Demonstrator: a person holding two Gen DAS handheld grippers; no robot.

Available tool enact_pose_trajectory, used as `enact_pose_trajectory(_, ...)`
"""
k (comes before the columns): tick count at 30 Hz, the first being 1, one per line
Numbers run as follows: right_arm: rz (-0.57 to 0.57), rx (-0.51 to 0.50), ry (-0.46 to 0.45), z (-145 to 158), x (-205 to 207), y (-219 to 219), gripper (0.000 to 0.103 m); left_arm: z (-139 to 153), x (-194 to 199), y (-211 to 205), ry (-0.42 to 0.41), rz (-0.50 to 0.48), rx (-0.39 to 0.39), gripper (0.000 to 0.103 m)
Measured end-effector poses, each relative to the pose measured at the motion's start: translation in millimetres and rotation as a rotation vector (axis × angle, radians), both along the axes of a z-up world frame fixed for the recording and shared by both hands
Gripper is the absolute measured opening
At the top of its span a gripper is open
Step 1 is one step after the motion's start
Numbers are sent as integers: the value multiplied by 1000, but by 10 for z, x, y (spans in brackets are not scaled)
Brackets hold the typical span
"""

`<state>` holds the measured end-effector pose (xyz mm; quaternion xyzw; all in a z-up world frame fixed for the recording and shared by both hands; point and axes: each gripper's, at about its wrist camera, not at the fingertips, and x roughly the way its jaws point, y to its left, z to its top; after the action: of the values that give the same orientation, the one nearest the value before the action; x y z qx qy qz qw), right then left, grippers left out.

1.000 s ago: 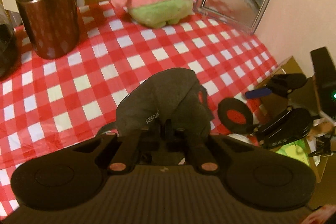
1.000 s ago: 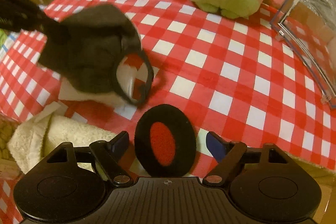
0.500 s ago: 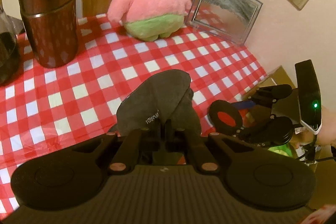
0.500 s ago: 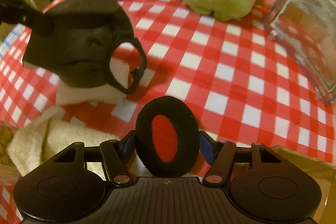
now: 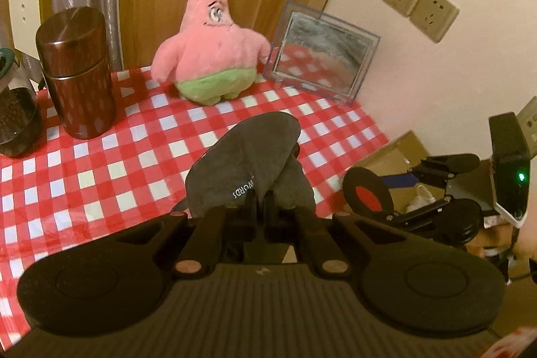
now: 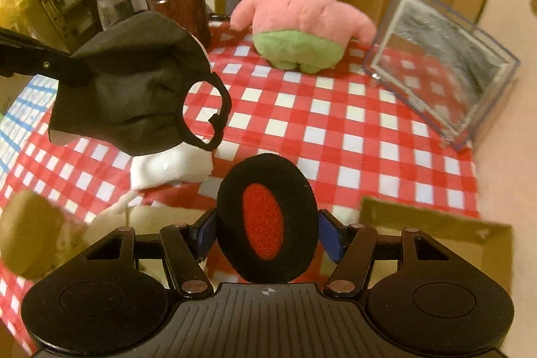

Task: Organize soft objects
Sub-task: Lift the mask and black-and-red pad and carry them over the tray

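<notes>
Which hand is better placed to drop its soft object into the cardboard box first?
Probably the right. Its gripper holds the black ear pad close beside the cardboard box, while the left gripper, holding the dark mask, is above the checkered table, farther from it.

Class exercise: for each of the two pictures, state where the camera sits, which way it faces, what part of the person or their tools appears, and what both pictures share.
Left wrist: on the left hand-held gripper, angled down over the table; shut on a dark mask; right hand-held gripper at right.
Right wrist: on the right hand-held gripper, angled down at the table; pads clamp an ear pad.
Shared: plush, mirror, canister, mask, ear pad.
</notes>
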<state>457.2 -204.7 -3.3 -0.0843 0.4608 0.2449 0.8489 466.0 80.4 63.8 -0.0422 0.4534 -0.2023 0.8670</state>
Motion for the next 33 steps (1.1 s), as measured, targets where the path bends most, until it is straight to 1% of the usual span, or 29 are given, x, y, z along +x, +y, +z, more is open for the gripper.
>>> enact_pose_trajectory(4, -40, 15, -17, 225, -257, -173, 63, 192, -190, -169, -15, 21, -13, 2)
enact_pose_trajectory(8, -75, 17, -35, 417, -544, -334, 63, 385, -410, -353, -28, 34, -43, 2)
enact_pose_trajectory(12, -105, 22, -43, 560, -802, -531, 63, 547, -630, -589, -42, 23, -73, 2)
enact_pose_trajectory(16, -141, 27, -54, 660, -1039, -740, 63, 633, -814, -852, -47, 10, -92, 2)
enact_pose_trajectory(20, -167, 34, -61, 712, -1242, -923, 63, 679, -994, -1087, -44, 9, -140, 2)
enact_pose_trajectory(25, -207, 39, -60, 723, -1458, -1180, 63, 685, -1196, -1349, -38, 4, -178, 2)
enact_pose_trajectory(31, -257, 48, -56, 684, -1649, -1480, 63, 606, -1353, -1692, -17, -9, -208, 2)
enact_pose_trajectory(33, -268, 37, -58, 658, -1707, -1549, 63, 567, -1393, -1803, -7, -16, -219, 2)
